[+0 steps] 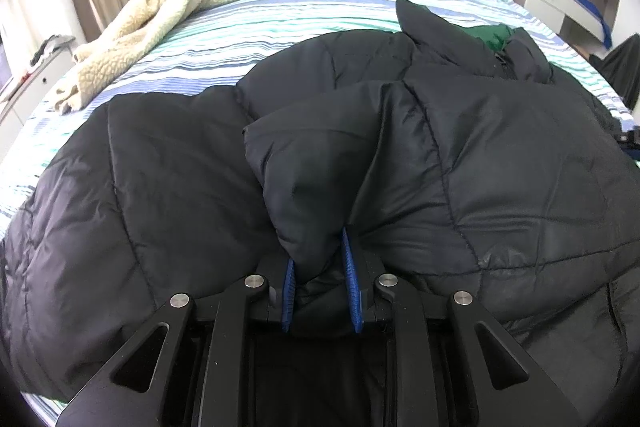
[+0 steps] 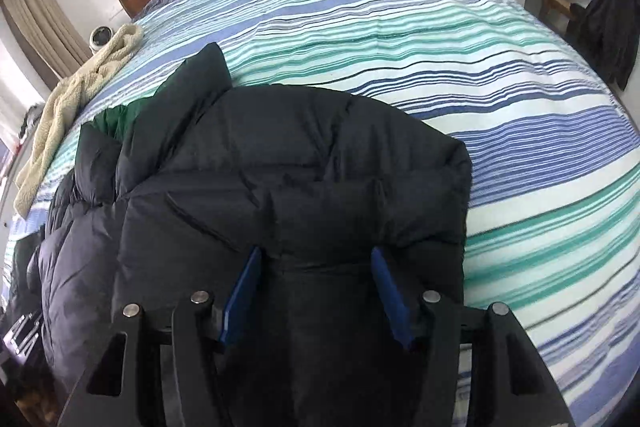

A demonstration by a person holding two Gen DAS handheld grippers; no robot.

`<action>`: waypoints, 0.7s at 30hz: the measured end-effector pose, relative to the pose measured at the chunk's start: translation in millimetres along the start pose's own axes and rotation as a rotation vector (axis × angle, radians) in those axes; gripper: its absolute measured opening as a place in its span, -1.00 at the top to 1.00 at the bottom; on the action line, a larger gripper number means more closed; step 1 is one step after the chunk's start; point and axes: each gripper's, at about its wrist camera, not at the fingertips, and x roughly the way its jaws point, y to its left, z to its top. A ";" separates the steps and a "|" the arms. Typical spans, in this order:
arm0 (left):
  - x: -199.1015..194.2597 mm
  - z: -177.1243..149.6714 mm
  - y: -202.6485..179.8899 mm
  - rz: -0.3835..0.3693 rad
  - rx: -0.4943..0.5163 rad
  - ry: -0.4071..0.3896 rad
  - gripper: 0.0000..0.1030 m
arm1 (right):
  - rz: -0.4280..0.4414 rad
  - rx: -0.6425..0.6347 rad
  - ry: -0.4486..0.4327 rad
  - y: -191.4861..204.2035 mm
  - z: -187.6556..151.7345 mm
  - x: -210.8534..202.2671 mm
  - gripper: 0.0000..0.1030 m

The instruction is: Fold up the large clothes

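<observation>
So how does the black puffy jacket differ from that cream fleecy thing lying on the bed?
The black jacket is smooth, quilted and shiny; the cream fleece is woolly and matte. The jacket lies near, partly folded, pinched by the left gripper; the fleece lies crumpled and untouched farther up the bed's side. Both rest on the striped bedcover.

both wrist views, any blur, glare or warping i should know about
Left wrist view: strong fisheye bowing, dark corners, soft sheen on the black puffer jacket. Right wrist view: same warping, striped bedsheet smeared toward the right edge, jacket folds hard to read.
</observation>
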 end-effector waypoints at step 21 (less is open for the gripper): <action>-74.5 -24.4 1.6 0.034 0.042 -0.072 -0.83 | 0.076 -0.138 -0.029 45.1 -96.6 -108.2 -0.50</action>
